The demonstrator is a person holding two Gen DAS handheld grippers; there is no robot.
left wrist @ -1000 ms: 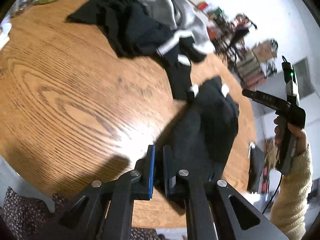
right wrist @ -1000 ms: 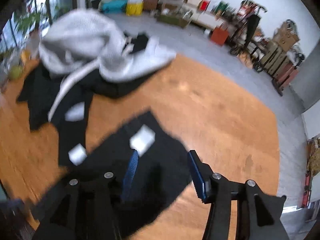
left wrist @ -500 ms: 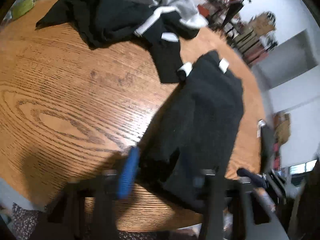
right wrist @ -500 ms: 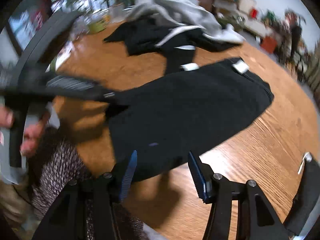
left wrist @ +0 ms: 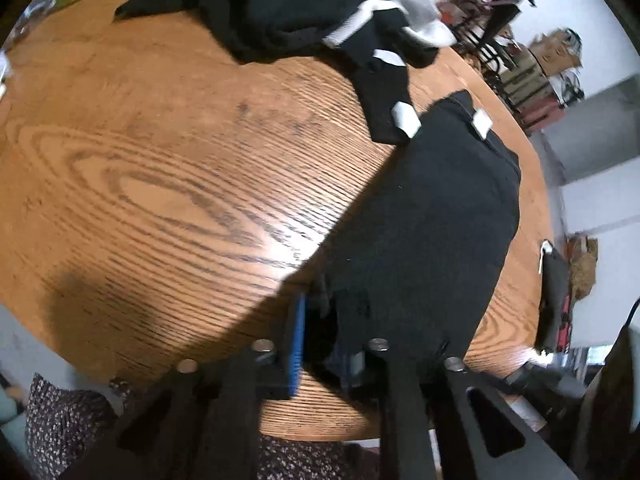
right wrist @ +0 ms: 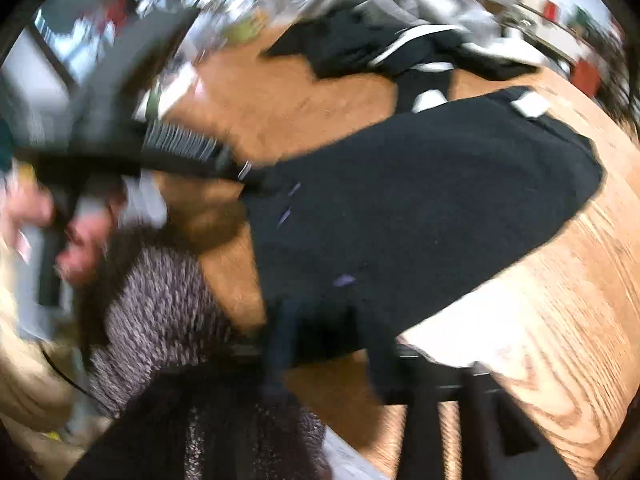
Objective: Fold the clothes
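A black garment (left wrist: 432, 216) lies spread flat on the right of the round wooden table (left wrist: 160, 184), with a white tag (left wrist: 481, 123) at its far end. My left gripper (left wrist: 322, 344) stands at its near left corner. Its jaws are opening, and the cloth's corner lies loose between them. In the right wrist view the same garment (right wrist: 420, 200) fills the middle, and the left gripper (right wrist: 240, 172) shows at its left corner. My right gripper (right wrist: 330, 344), blurred, is over the near edge. Its jaws are closing but still apart, with cloth between them.
A heap of black and grey clothes (left wrist: 300, 12) covers the table's far side, with a black leg bearing white tags (left wrist: 384, 92) reaching toward the garment. A small dark item (left wrist: 554, 300) sits at the right rim. A person's patterned clothing (left wrist: 60, 420) is at the near edge.
The left gripper's jaws, shut on the cloth's corner before, now stand apart. The right gripper swung down to the garment's near edge. The garment went from bunched to spread flat.
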